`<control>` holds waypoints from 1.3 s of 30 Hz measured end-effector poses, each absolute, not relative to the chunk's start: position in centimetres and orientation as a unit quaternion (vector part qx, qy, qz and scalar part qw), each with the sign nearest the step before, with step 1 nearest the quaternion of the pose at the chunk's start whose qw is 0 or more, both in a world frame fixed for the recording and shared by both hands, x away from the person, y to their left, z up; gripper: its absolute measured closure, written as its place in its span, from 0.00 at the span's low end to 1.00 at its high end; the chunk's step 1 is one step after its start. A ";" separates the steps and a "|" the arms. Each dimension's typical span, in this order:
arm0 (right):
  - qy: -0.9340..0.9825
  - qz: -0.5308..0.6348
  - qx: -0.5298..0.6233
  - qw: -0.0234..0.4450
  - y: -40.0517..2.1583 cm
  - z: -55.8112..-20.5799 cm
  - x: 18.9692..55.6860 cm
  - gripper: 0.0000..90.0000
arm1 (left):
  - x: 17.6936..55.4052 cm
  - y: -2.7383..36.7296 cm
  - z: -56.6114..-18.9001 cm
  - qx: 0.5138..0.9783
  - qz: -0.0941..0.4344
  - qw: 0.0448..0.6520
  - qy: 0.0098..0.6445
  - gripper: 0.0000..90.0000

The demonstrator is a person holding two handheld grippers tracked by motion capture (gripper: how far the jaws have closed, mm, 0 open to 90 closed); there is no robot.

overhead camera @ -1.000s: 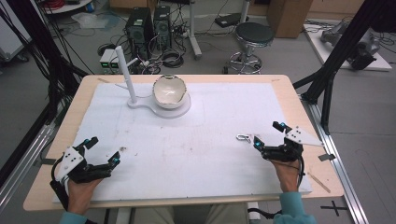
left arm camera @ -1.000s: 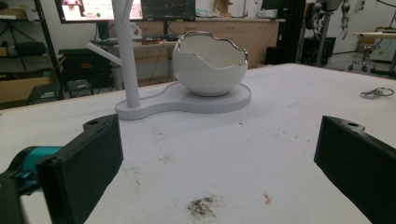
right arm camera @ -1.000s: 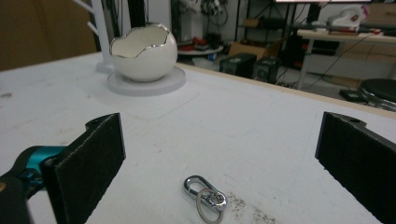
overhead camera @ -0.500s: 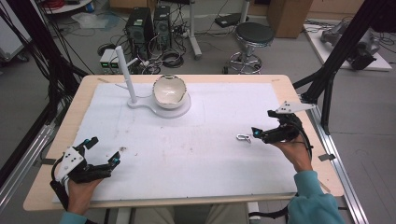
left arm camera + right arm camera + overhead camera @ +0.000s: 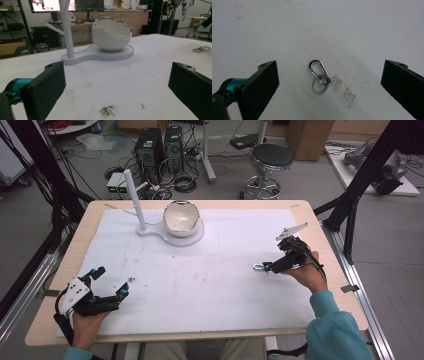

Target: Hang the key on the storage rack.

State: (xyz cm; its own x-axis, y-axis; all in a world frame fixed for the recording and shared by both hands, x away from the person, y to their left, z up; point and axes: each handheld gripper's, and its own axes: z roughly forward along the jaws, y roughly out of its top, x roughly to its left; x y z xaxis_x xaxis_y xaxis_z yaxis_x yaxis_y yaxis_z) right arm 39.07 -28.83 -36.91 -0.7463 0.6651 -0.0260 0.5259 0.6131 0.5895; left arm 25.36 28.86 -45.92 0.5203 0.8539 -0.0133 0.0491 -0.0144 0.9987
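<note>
Metal carabiner (image 5: 319,73) lies between the right hand-held gripper's (image 5: 329,85) wide-apart jaws; left hand-held gripper (image 5: 116,87) likewise agape.

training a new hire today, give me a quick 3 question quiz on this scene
1. True or false: the right tongs are shut on the carabiner keyring.
2. What sits on the white stand beside its post? A) egg-shaped bowl B) mug C) plate
3. Fill in: the left tongs are ____ and hold nothing.

Key: 1 false, the jaws stand apart with the keyring lying on the mat between them; 2 A, the egg-shaped bowl; 3 open.
</note>
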 end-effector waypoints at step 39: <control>0.933 0.162 0.315 0.061 -27.0 -40.0 41.2 0.46 | 25.3 28.9 -45.9 0.629 0.334 0.604 0.358 0.02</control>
State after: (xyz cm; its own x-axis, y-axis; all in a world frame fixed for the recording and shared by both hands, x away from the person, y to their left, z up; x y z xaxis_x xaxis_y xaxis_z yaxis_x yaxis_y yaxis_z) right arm 41.19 -26.95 -40.01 -0.7936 0.6083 -0.0122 0.5686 0.7487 0.3407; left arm 25.32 28.88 -45.92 0.5202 0.8540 -0.0112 0.0467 -0.0154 0.9988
